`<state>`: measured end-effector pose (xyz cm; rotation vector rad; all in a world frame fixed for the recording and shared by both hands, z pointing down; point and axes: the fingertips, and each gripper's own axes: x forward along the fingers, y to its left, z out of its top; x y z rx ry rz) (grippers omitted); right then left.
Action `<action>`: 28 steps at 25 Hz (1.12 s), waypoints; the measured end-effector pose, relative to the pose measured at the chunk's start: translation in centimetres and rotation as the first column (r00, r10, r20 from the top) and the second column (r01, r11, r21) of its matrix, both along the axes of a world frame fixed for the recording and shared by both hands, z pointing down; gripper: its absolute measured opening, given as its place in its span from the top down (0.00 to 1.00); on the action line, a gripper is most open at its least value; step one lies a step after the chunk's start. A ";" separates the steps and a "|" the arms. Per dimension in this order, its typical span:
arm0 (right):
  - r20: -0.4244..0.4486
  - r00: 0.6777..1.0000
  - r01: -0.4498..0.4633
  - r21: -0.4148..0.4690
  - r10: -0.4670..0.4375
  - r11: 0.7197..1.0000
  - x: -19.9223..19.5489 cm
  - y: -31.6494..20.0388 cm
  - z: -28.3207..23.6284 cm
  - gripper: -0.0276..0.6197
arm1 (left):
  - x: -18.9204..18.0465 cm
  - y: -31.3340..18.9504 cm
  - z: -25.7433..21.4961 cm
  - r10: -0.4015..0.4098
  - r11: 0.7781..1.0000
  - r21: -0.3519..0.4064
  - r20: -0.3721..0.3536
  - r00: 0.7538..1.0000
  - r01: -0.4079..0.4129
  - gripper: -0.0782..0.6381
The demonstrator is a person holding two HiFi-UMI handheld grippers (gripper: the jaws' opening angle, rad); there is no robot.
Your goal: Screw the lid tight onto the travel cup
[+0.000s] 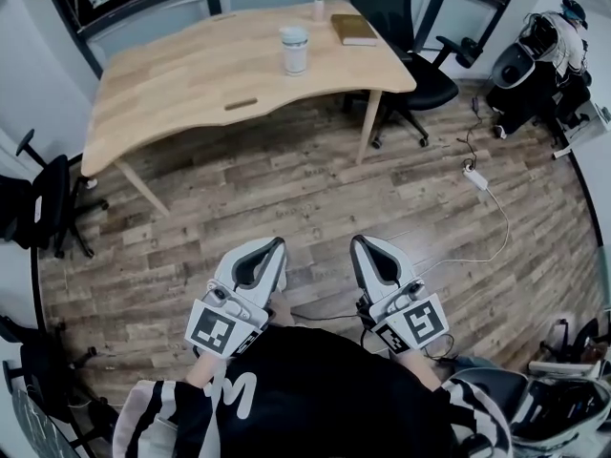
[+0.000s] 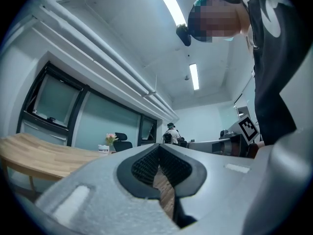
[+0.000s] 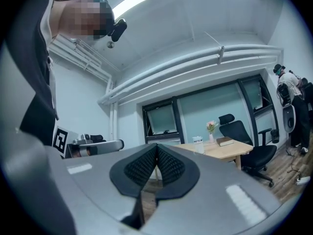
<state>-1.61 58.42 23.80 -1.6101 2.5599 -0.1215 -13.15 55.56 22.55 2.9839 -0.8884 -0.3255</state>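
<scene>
The travel cup (image 1: 294, 50) stands upright on the wooden desk (image 1: 172, 84), near a book (image 1: 354, 30) and a little flower vase (image 1: 319, 8). You're well back from it over the plank floor (image 1: 286, 189). Your left gripper (image 1: 279, 243) and right gripper (image 1: 355, 241) both have their jaws pressed together with nothing between them

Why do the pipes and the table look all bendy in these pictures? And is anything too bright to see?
Left gripper view: the wide lens bends the ceiling pipes and darkens the corners, and the ceiling light glares plain white. Right gripper view: the pipes over the windows curve the same way. Head view: the table bows at its edges, but it is evenly lit and sharp.
</scene>
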 end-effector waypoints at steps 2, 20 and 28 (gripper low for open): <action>-0.006 1.000 -0.002 0.008 0.002 1.000 -0.1 -1.3 0.0 0.96 | -0.1 -1.3 0.7 -0.002 1.000 -0.018 0.031 1.000 0.003 0.89; -0.021 0.998 -0.056 0.031 0.057 0.998 1.9 -13.6 -1.1 0.96 | 2.1 -14.5 -0.4 0.036 0.999 0.024 0.041 0.999 -0.037 0.89; -0.020 0.998 -0.059 0.028 0.059 0.998 2.1 -20.3 -1.8 0.96 | 1.6 -21.4 -1.2 0.023 0.999 0.029 0.049 0.999 -0.024 0.89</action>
